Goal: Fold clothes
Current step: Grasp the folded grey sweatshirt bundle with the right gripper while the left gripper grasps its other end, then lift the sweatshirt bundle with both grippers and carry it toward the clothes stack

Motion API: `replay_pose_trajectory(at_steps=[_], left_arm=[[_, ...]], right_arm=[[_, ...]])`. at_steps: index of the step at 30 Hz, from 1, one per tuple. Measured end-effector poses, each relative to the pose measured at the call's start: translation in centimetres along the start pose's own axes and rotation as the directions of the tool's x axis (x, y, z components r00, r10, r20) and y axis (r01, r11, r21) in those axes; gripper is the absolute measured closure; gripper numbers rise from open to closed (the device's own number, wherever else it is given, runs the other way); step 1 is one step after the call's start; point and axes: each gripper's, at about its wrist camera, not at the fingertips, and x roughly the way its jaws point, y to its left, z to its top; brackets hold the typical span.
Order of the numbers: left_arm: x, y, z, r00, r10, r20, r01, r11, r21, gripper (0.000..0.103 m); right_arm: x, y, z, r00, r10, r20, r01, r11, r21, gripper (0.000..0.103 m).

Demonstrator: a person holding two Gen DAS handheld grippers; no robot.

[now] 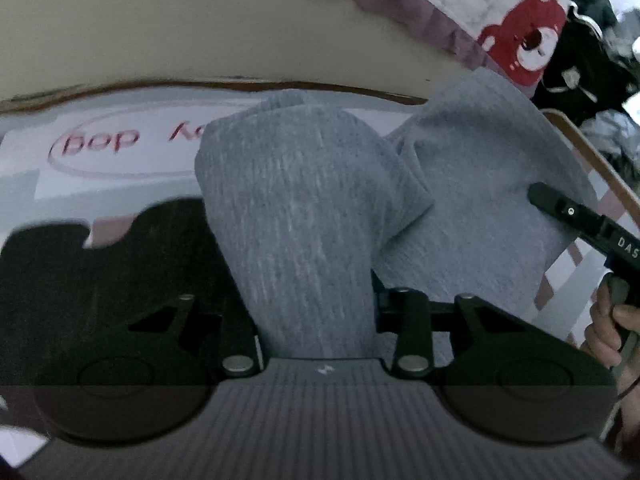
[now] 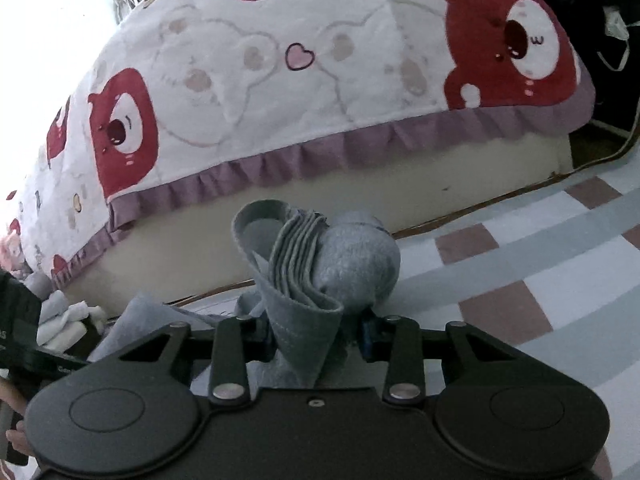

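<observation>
Currently, entries from both wrist views:

Garment: grey knit garment, held up off the checked sheet by both grippers at once; it drapes in two humps in the left wrist view, one close and central, one further right.

Left gripper: clenched on the grey knit garment. The cloth rises straight out from between the jaws and fills the gap entirely; fingertips are hidden behind the fabric.

Right gripper: clamped on a bunched, folded edge of the same garment. Several stacked layers show as parallel ridges just above the jaws, with a rounded bulge of cloth to the right of them and a loop of hem curling to the left.

Right gripper, seen from left wrist: one black finger lies against the far hump of the garment at the right edge; a hand grips the handle below it.

Left gripper, seen from right wrist: only a dark body at the left edge; jaw state cannot be told from this side.

Cloth relative to surface: lower part of the garment trails down toward the sheet behind the right gripper; contact cannot be told.

Surroundings: bed with bear-print quilt and purple frill just beyond the sheet; small pile of pale cloth at left, near the bed's base; printed lettering in a red oval on the sheet.
</observation>
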Motion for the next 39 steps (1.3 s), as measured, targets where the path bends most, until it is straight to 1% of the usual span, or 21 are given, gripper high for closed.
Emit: replay_pose_trajectory(at_steps=[2, 4, 7, 10, 12, 13, 17, 18, 20, 22, 24, 26, 28, 30, 31, 32, 33, 35, 36, 38, 39], left_arm=[[-0.9, -0.2, -0.3, 1.0, 0.016, 0.004, -0.016, 1.0, 0.005, 0.068], [-2.1, -0.3, -0.8, 1.0, 0.028, 0.007, -0.028, 1.0, 0.009, 0.068], [-5.0, 0.0, -1.5, 0.999, 0.041, 0.022, -0.041, 0.999, -0.007, 0.068], [-8.6, 0.6, -2.3, 0.996, 0.072, 0.056, -0.071, 0.997, -0.007, 0.068], [-10.8, 0.8, -3.2, 0.991, 0.098, 0.089, -0.099, 0.995, 0.006, 0.068], [-11.8, 1.0, -3.7, 0.989, 0.099, 0.109, -0.1, 0.995, -0.001, 0.068], [-15.3, 2.3, -6.2, 0.977, 0.062, 0.203, -0.048, 0.996, -0.074, 0.068], [-16.2, 2.6, -6.8, 0.972, 0.054, 0.227, -0.034, 0.995, -0.091, 0.068], [-18.0, 3.2, -8.0, 0.961, 0.039, 0.274, -0.005, 0.992, -0.125, 0.068], [-19.7, 3.8, -8.7, 0.948, 0.029, 0.317, 0.016, 0.99, -0.137, 0.068], [-21.5, 4.8, -9.1, 0.93, 0.022, 0.366, 0.041, 0.986, -0.163, 0.068], [-23.5, 6.6, -9.8, 0.909, 0.022, 0.417, 0.071, 0.976, -0.207, 0.068], [-25.7, 8.3, -10.7, 0.885, 0.046, 0.463, 0.079, 0.966, -0.248, 0.068], [-27.9, 9.6, -11.8, 0.853, 0.112, 0.51, 0.044, 0.958, -0.284, 0.068], [-29.0, 10.0, -12.4, 0.833, 0.156, 0.531, 0.014, 0.953, -0.302, 0.068], [-30.1, 10.5, -12.9, 0.813, 0.196, 0.549, -0.013, 0.948, -0.319, 0.068], [-31.2, 11.1, -13.2, 0.796, 0.229, 0.56, -0.035, 0.942, -0.334, 0.068], [-33.0, 12.4, -13.5, 0.77, 0.289, 0.568, -0.078, 0.927, -0.366, 0.068], [-33.9, 13.1, -13.6, 0.759, 0.314, 0.57, -0.09, 0.918, -0.386, 0.068], [-35.4, 15.1, -13.4, 0.743, 0.351, 0.571, -0.091, 0.897, -0.433, 0.068], [-36.1, 16.1, -13.3, 0.734, 0.369, 0.57, -0.092, 0.885, -0.456, 0.068]], right_arm=[[-0.1, 0.8, 0.1, 1.0, 0.007, -0.01, -0.007, 0.999, -0.031, 0.062], [-0.3, 1.9, 0.0, 1.0, 0.017, -0.012, -0.019, 0.995, -0.094, 0.062], [-0.6, 3.6, 0.3, 0.998, 0.059, -0.006, -0.059, 0.99, -0.125, 0.062], [-0.8, 6.0, 0.6, 0.995, 0.1, -0.004, -0.1, 0.981, -0.165, 0.063], [-0.9, 8.1, 0.6, 0.994, 0.107, -0.009, -0.106, 0.974, -0.201, 0.063], [-1.1, 9.2, 0.6, 0.994, 0.11, -0.011, -0.11, 0.97, -0.218, 0.063], [-2.2, 12.9, 1.2, 0.994, 0.108, -0.024, -0.11, 0.953, -0.283, 0.063], [-2.4, 13.8, 1.9, 0.995, 0.097, -0.03, -0.102, 0.957, -0.272, 0.063], [-3.1, 16.0, 3.0, 0.996, 0.079, -0.034, -0.086, 0.955, -0.285, 0.063], [-4.0, 18.8, 3.8, 0.998, 0.059, -0.025, -0.064, 0.938, -0.34, 0.063], [-4.4, 21.5, 4.7, 0.998, 0.066, -0.021, -0.069, 0.924, -0.376, 0.063], [-4.5, 24.2, 5.5, 0.996, 0.086, -0.02, -0.087, 0.913, -0.398, 0.063], [-4.1, 27.3, 6.0, 0.994, 0.108, -0.025, -0.109, 0.898, -0.427, 0.063], [-3.4, 31.0, 6.0, 0.991, 0.131, -0.032, -0.13, 0.866, -0.482, 0.063], [-3.0, 32.7, 5.7, 0.989, 0.141, -0.031, -0.138, 0.851, -0.507, 0.064], [-2.5, 34.7, 5.2, 0.99, 0.142, -0.018, -0.129, 0.833, -0.539, 0.064], [-2.0, 36.7, 4.7, 0.99, 0.142, -0.004, -0.119, 0.813, -0.57, 0.064], [-0.9, 40.4, 3.8, 0.988, 0.153, 0.019, -0.109, 0.781, -0.615, 0.064], [-0.2, 41.9, 3.7, 0.985, 0.171, 0.017, -0.125, 0.78, -0.613, 0.064], [1.5, 44.6, 3.7, 0.977, 0.213, 0.005, -0.165, 0.771, -0.615, 0.065], [2.4, 46.0, 3.8, 0.971, 0.237, -0.002, -0.186, 0.757, -0.626, 0.065]])
